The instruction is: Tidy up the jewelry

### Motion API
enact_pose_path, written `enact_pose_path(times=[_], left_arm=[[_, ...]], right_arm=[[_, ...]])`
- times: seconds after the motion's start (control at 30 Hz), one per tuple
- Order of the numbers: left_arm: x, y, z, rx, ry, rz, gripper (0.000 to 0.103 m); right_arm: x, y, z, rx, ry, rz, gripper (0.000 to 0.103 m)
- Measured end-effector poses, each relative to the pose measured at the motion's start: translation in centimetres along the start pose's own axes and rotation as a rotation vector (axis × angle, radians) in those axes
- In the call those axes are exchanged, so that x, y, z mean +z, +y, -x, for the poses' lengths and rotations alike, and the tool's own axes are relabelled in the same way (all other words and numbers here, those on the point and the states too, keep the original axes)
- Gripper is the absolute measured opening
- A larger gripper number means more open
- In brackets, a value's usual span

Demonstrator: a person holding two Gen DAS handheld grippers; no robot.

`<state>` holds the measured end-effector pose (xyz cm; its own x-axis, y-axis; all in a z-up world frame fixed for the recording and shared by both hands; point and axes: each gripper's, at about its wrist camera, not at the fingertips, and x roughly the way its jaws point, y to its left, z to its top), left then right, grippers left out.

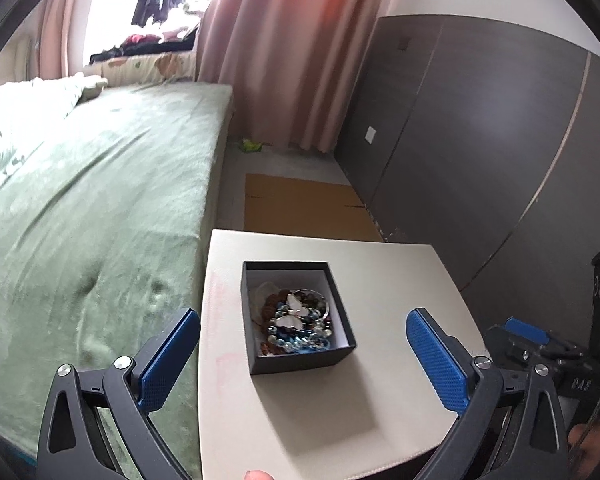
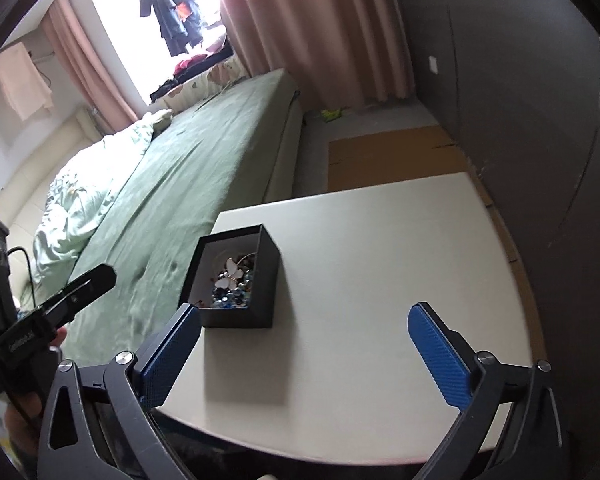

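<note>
A small black open box stands on a white table. It holds a heap of jewelry: blue and brown beads and a white butterfly piece. My left gripper is open and empty, held above the table just in front of the box. In the right wrist view the box sits at the table's left edge, with the jewelry inside. My right gripper is open and empty, to the right of and nearer than the box. The left gripper's finger shows at the left.
A bed with a green cover runs along the table's left side. A dark wardrobe stands to the right. Brown cardboard lies on the floor beyond the table. Pink curtains hang at the back.
</note>
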<state>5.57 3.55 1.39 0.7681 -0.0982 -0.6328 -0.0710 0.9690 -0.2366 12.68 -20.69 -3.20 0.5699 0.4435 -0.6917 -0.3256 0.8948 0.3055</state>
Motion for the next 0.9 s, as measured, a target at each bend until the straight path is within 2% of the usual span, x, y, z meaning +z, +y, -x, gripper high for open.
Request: enact_pose_path(times=[0.13,0.47,0.9], left_arm=[[-0.5,-1.2,1.7,0.024,-0.043,-0.028,0.103],[-1.7,-2.4,3.9,0.08,-0.082,-0.094,0.103],[-2.2,-2.3,5.2,0.093,-0.126,-0.117,0.103]], right_arm=[[-0.4,-0.6,1.7,-0.036,-0.029,0.002,0.103],[-2.7,-1.2,5.0,-0.034,-0.088,-0.017,0.103],[-3.3,0.4,5.0,-0.037,-0.092,0.005,0.103]])
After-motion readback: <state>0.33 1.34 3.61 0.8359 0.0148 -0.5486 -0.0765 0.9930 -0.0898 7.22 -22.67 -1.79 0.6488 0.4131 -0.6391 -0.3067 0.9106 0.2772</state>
